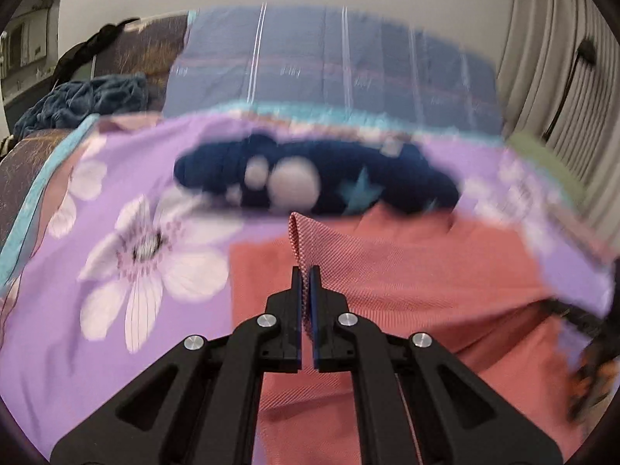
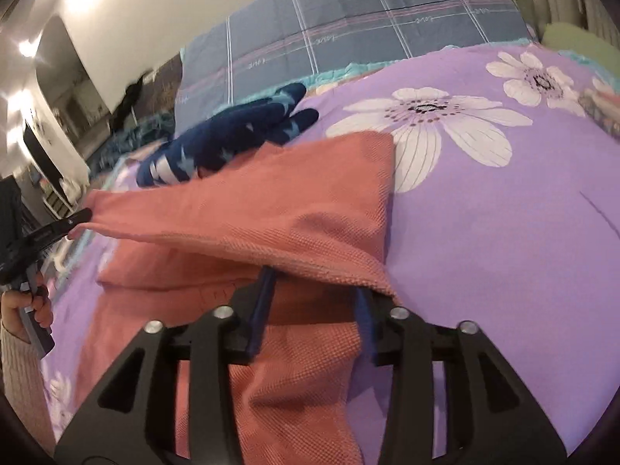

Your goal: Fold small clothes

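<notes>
A salmon-pink knit garment (image 1: pixel 387 279) lies on a purple floral bedspread (image 1: pixel 116 213). My left gripper (image 1: pixel 306 275) is shut on a corner of it and holds that edge up; it also shows at the left of the right wrist view (image 2: pixel 79 219). In the right wrist view the pink garment (image 2: pixel 248 209) is lifted into a fold. My right gripper (image 2: pixel 314 275) stands open, its fingertips hidden under the draped cloth. A navy garment with pale stars (image 1: pixel 310 178) lies beyond the pink one, and it also shows in the right wrist view (image 2: pixel 228 135).
A blue-grey plaid quilt (image 2: pixel 348 27) lies at the head of the bed. A dark teal blanket (image 1: pixel 85 97) is bunched at the far left. A green cushion (image 2: pixel 577 42) sits at the right edge. Pleated curtains (image 1: pixel 554 58) hang at the right.
</notes>
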Motion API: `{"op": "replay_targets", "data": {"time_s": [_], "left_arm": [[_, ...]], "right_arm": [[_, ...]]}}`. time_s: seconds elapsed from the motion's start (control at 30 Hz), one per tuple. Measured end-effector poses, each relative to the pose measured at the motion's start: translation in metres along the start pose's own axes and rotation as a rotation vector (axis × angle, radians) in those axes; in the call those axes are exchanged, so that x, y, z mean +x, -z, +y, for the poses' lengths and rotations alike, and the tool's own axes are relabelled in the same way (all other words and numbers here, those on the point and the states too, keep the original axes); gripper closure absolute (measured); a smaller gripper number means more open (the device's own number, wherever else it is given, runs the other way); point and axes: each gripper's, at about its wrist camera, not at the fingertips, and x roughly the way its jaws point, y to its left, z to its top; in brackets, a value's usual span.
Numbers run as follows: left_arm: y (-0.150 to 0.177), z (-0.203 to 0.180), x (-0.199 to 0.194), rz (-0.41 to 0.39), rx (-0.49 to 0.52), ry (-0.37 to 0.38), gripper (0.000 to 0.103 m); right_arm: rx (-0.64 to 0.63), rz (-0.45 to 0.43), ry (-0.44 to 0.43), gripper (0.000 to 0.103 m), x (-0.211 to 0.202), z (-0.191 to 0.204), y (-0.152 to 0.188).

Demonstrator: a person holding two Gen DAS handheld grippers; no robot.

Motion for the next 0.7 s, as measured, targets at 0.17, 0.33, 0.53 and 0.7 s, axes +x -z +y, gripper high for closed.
{"op": "replay_targets", "data": {"time_s": [0.17,0.33,0.53,0.7], "left_arm": [[0.045,-0.001,0.037,0.065,0.065,-0.101,0.090],[0.047,0.006,0.035,0.060,0.044,-0.133,0.075],[0.048,-0.004,0.038,0.059,0.084,-0.238,0.058],[0.048,-0.002,0.038,0.058,0.082,-0.259,0.053]], "right_arm": [[-0.124,0.118,-0.017,0.037,0.004,0.018,0.010],[0.002,0.077,-0.204,0.037,-0.030,-0.010,-0.018],[0.173,0.079,-0.060,0.035,0.014,-0.069,-0.083],[0.231,0.167,-0.203,0.096,0.072,-0.065,-0.106]]}}
